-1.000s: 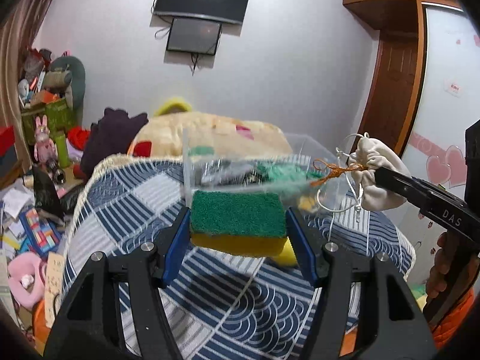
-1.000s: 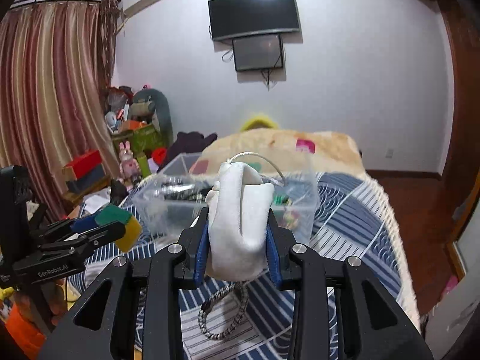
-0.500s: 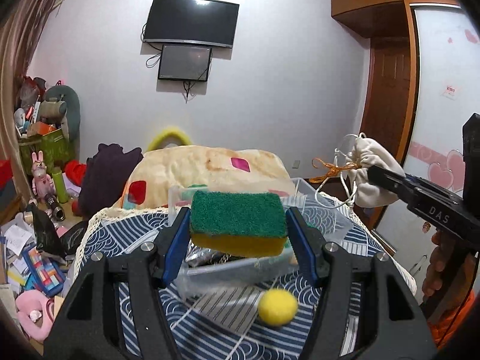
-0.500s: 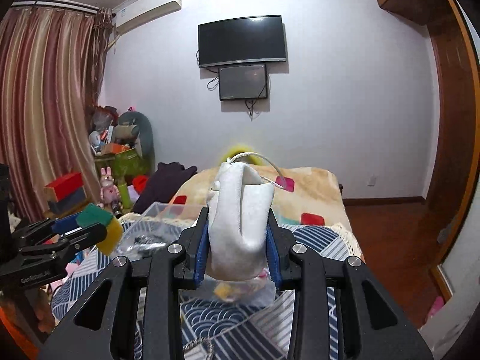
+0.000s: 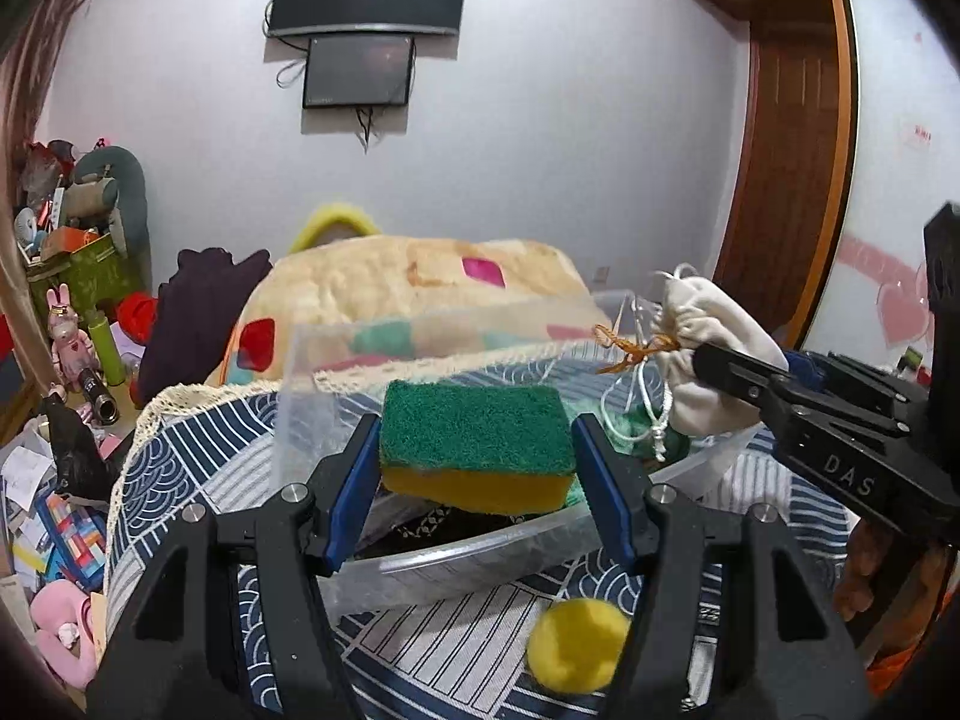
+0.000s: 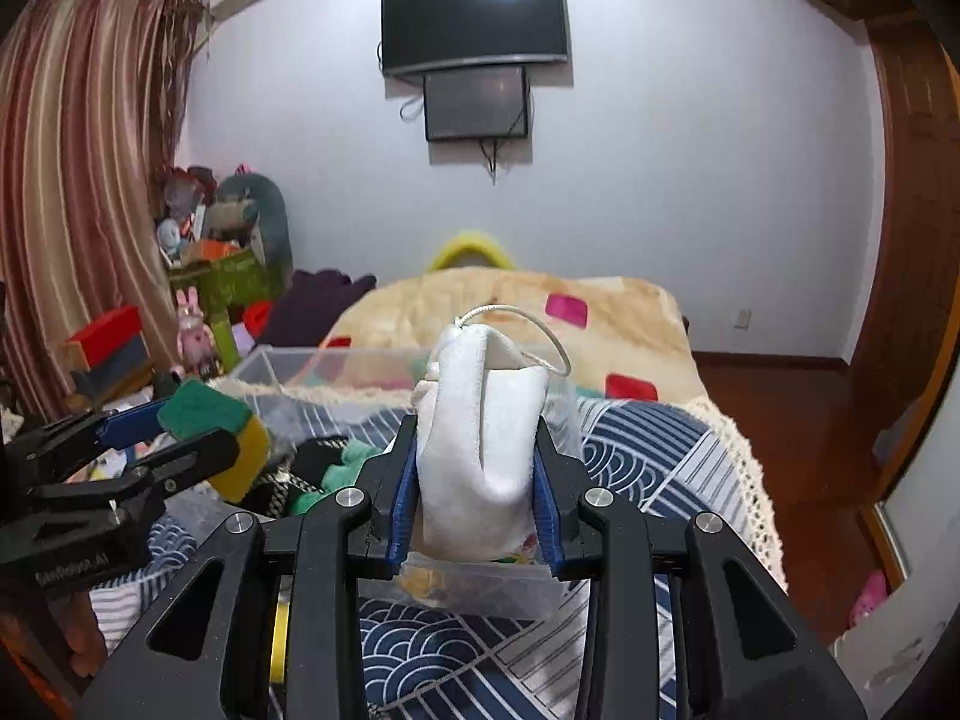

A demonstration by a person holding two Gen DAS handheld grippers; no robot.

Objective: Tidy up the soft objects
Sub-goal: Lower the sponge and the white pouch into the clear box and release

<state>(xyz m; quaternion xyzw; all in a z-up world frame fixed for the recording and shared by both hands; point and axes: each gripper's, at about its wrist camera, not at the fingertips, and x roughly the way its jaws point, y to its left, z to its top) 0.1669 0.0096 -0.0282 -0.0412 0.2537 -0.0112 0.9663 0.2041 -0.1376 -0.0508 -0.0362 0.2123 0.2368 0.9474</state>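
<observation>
My left gripper (image 5: 477, 450) is shut on a green and yellow sponge (image 5: 474, 438) and holds it over the near edge of a clear plastic bin (image 5: 456, 564). My right gripper (image 6: 477, 456) is shut on a white drawstring pouch (image 6: 480, 432) and holds it over the bin's (image 6: 480, 591) right side. In the left wrist view the pouch (image 5: 714, 348) hangs at the right with white and orange cords. The bin holds dark and green soft items (image 6: 336, 474). A yellow pom-pom ball (image 5: 576, 642) lies on the quilt in front of the bin.
The bin stands on a bed with a blue patterned quilt (image 6: 648, 456) and a beige blanket (image 5: 420, 282) behind it. Toys and boxes (image 5: 66, 324) clutter the floor at the left. A wooden door (image 5: 786, 180) is at the right.
Both grippers have come down and forward from a raised position, so the sponge and the pouch now sit over the bin. Both holds are unchanged.
</observation>
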